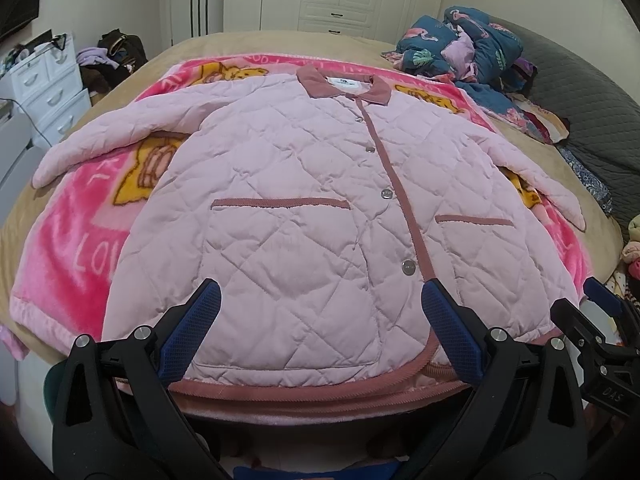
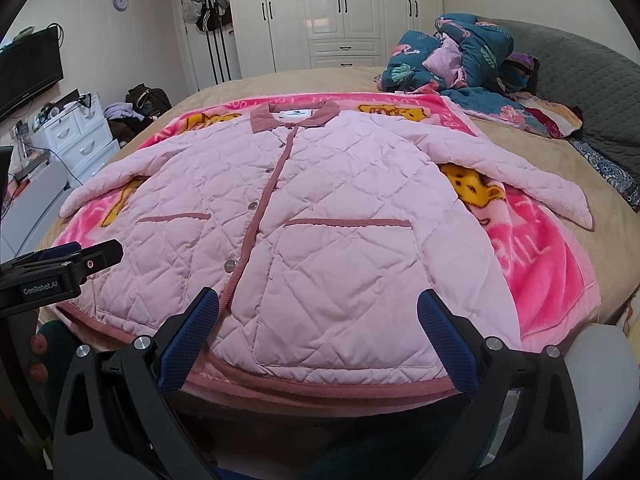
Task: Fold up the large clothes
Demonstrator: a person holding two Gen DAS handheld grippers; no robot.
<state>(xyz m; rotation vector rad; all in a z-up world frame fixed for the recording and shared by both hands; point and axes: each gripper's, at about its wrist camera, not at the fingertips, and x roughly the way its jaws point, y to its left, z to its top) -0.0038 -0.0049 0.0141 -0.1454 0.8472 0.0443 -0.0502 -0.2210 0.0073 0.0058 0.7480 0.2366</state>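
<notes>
A bedroom with white wardrobes at 12 o'clock; the bed carries a pink blanket. The left hand-held gripper and right hand-held gripper both hover spread apart at 6 o'clock, holding nothing. Just beyond lies the jacket, flat, buttoned, sleeves out at 9 and 3. Folding looks unstarted; next, likely grasp 1 sleeve and fold inward.

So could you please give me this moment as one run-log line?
stage: pre-fold | quilted pink jacket: flat, buttoned, sleeves spread, on pink blanket | left gripper: open above hem | right gripper: open above hem
</notes>
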